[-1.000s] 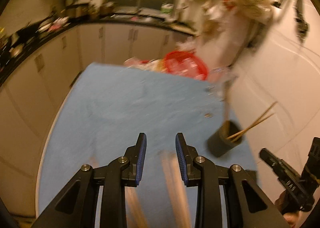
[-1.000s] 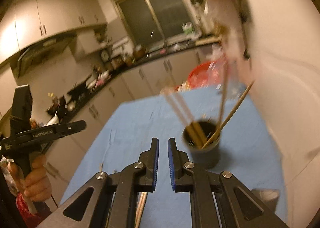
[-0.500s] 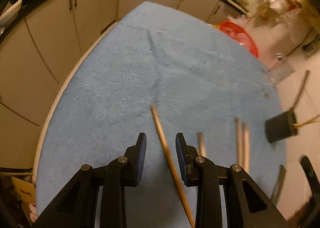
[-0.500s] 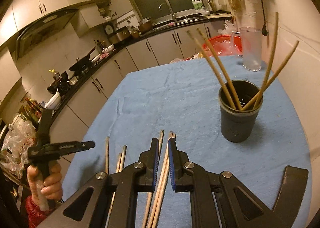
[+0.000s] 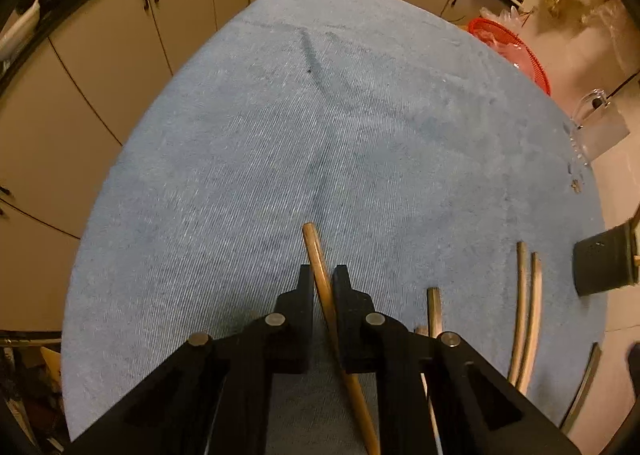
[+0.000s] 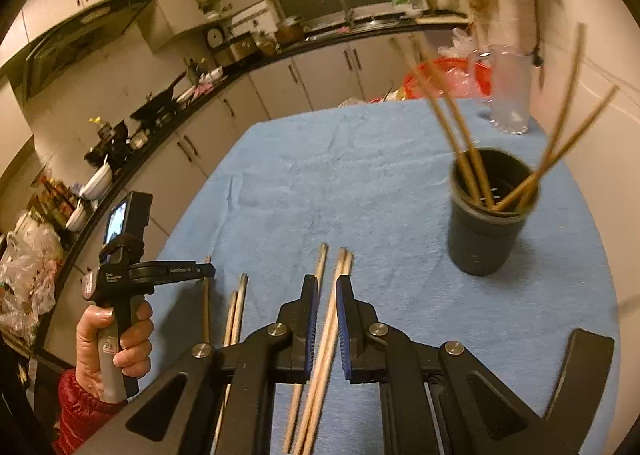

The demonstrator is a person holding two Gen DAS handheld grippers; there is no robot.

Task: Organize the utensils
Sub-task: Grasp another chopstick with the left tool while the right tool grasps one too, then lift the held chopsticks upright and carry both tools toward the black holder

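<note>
Your left gripper [image 5: 323, 275] points steeply down at the blue cloth [image 5: 280, 143] and its jaws have just been closing; they're now clamped on one chopstick [image 5: 316, 251], which runs between the pads w/ its blunt end sticking out ahead of the tips and the rest trailing back under the tool. To the right of it on the cloth lie a short stub of another stick [image 5: 434, 309] and a pair [image 5: 526, 307] side by side, touching; further right, at the frame edge, sits the black cup [image 5: 602, 265]. Your right gripper [image 6: 327, 287] hangs over the loose sticks w/ jaws nearly together; two sticks [image 6: 338, 287] lie on the cloth below the gap, but you can't tell from this view whether the pads touch them, and nothing looks lifted. One more stick [image 6: 320, 265] lies just left of those two, and more lie further left near your left hand [image 6: 114, 339], which grips the other tool's handle, red sleeve [image 6: 80, 407] at the wrist. The cup [image 6: 486, 223] stands upright on the cloth, well right of the loose sticks, w/ four sticks [image 6: 468, 151] leaning in it. Behind it: a clear glass [image 6: 510, 91] and a red basket [image 6: 448, 75] at the far edge.
</note>
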